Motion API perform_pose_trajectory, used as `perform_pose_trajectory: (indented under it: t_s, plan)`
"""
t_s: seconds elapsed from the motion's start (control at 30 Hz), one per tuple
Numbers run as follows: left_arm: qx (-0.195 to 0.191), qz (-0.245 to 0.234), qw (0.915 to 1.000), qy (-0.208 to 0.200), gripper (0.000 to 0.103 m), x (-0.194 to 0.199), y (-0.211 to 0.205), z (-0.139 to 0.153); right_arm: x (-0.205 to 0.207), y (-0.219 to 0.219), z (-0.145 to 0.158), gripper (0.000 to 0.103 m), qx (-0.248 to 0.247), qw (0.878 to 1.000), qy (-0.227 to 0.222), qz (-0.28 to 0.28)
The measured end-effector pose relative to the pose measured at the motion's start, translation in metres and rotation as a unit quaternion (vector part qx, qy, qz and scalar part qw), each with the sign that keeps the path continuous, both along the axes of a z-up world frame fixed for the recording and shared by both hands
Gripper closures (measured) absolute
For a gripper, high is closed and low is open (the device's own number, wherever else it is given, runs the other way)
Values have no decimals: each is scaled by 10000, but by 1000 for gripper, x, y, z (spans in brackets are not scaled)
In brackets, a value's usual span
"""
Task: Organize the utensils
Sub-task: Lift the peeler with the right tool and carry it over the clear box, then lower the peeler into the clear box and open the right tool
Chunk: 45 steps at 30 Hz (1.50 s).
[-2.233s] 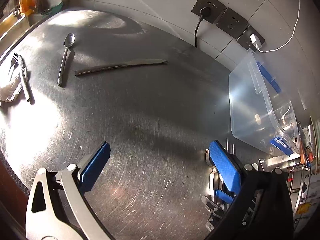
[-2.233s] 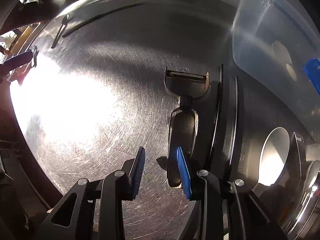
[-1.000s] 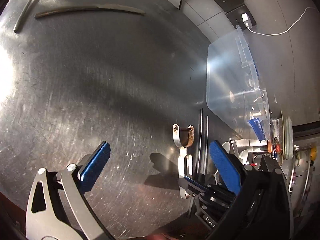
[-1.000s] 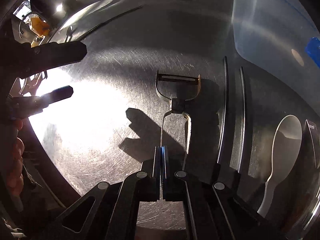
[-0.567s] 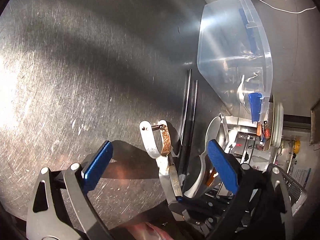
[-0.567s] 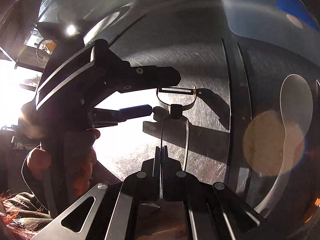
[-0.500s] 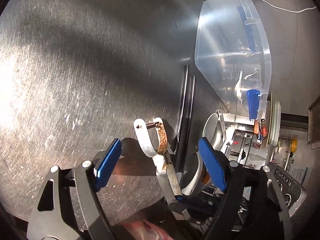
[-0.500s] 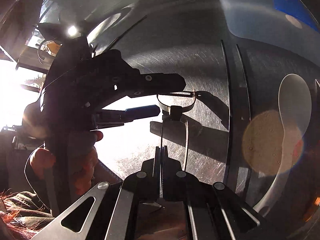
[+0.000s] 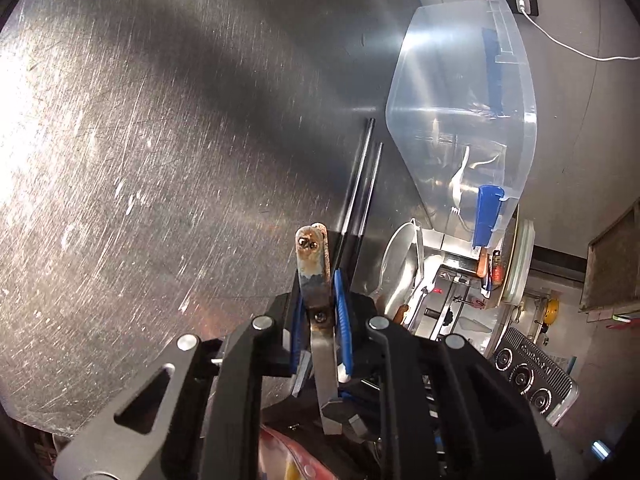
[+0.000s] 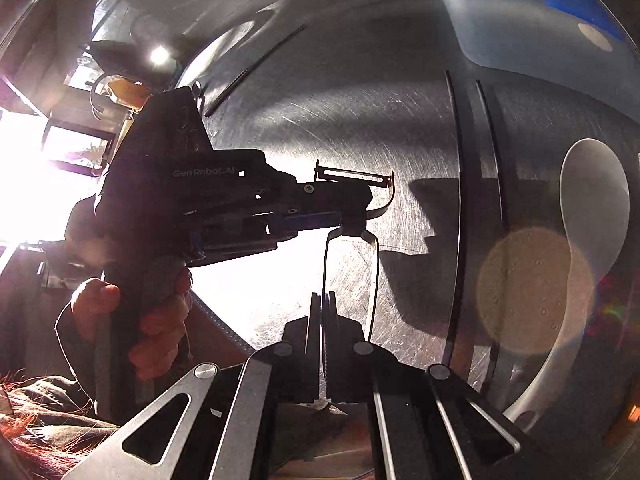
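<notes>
I see a scratched steel surface (image 9: 168,152) filling the frame, with a clear plastic bin (image 9: 460,120) at upper right and two dark chopsticks (image 9: 362,184) beside it. I judge this a handover: both tools hold one peeler (image 9: 314,268) above the surface, at lower centre. My right tool (image 10: 323,320) is clamped on its wire handle; my left tool (image 9: 318,320) is closing around its neck. Next, the right must let go. The peeler's head looks rusty and stained.
</notes>
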<state>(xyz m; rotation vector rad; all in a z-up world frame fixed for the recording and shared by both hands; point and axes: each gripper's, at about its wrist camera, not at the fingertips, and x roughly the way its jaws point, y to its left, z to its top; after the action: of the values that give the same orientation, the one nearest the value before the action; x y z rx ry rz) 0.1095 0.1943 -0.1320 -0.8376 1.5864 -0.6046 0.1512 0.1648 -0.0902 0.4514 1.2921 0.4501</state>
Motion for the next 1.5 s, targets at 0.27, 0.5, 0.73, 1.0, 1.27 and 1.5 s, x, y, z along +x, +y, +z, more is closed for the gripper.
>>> perform_pose_trajectory:
  t_s: [0.27,0.5,0.73,1.0,1.27,1.5]
  plan:
    - [-781,58,9896,-1204,90,8,-10,109,-23,-27,87,100,-37,9920,-1243,217]
    - [-1115,-586,9605,-2482,90,70,-88,221,-2,-90,180,100,-866,9650,-2475,-52]
    - [-523,-1016,9758,-1866,90,166,-204,191,100,-179,154,100,-953,9794,-1717,-473]
    - [949,-1587,9787,-892,90,214,-269,87,168,-216,53,100,-538,9968,-265,-520]
    - [1974,-1962,9597,-382,90,219,-277,28,185,-207,11,97,-1190,9892,821,-249]
    - [1524,-2088,9542,-1510,41,189,-267,95,126,-206,73,86,-1429,9859,-336,-802]
